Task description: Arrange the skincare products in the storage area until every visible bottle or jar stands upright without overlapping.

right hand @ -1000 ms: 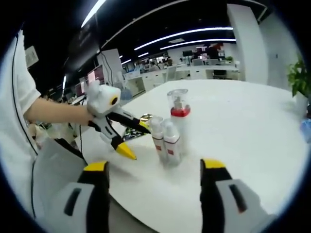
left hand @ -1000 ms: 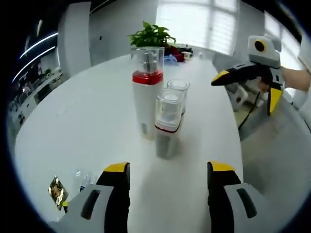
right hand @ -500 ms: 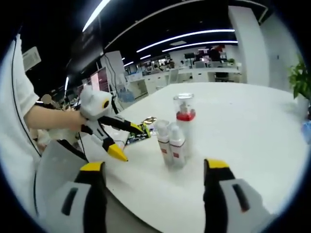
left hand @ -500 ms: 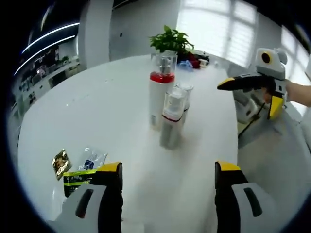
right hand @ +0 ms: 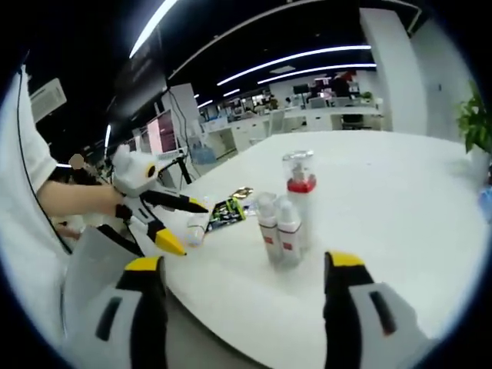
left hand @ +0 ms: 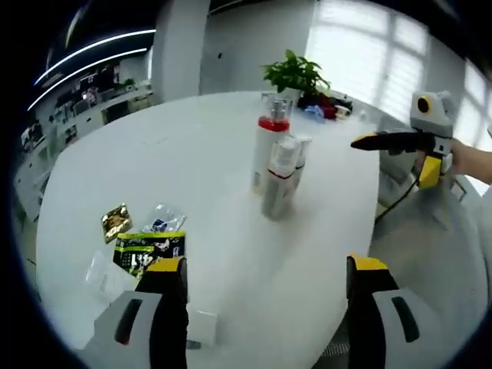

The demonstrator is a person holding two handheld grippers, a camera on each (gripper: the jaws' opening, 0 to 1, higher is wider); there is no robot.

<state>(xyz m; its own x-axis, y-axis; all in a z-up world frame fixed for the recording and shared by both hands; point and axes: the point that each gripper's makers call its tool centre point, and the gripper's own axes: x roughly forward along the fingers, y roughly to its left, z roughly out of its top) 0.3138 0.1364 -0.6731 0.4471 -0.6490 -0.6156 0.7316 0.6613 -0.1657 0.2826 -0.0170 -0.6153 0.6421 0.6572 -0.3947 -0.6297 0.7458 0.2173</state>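
Three skincare bottles stand upright and close together on the white table (left hand: 200, 154). The tall white bottle (left hand: 269, 154) (right hand: 298, 196) has a red band and a clear cap. Two smaller pump bottles (left hand: 278, 183) (right hand: 289, 237) stand beside it, touching or nearly so. My left gripper (left hand: 265, 265) is open and empty, well short of the bottles; in the right gripper view the left gripper (right hand: 184, 224) hangs at the table's edge. My right gripper (right hand: 246, 263) is open and empty too, and the right gripper (left hand: 392, 157) appears off the table's right side, held by a hand.
Several flat sachets (left hand: 147, 247) (right hand: 229, 212) and a white packet (left hand: 104, 269) lie on the near left of the table. A potted plant (left hand: 296, 73) and small items stand at the far end. A person's white sleeve (right hand: 31, 192) is at the left.
Both cameras have drawn back from the bottles, which look smaller now. The left gripper has pulled away toward the table edge, bringing the sachets into view. The bottles have not moved.
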